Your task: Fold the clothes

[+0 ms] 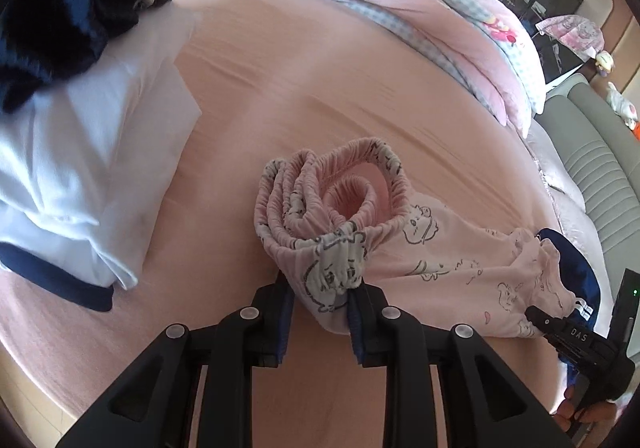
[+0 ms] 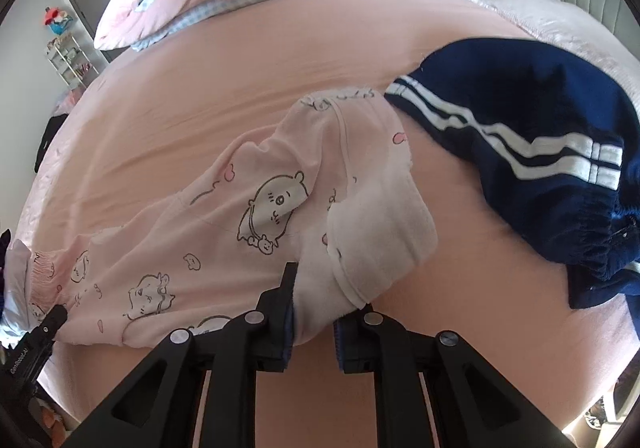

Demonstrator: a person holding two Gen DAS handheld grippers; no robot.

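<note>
I count two grippers, my left gripper (image 1: 320, 298) and my right gripper (image 2: 314, 318). On the bed there is one pair of pink cartoon-print pants (image 2: 224, 208), one navy garment with two white stripes (image 2: 540, 128), one folded white garment (image 1: 80, 152), one dark bundle (image 1: 80, 8) and one pink quilt (image 1: 420, 0).

On the black body of the right gripper (image 1: 538, 318), seen at about four o'clock in the left wrist view, the white letters "DAS" can be read. On the body of the left gripper (image 2: 56, 314), at about eight o'clock in the right wrist view, there is a line of small white print, too small and too tilted to read with any certainty. The pink pyjama trousers (image 2: 256, 204) carry cartoon animal drawings only, no lettering.
</note>
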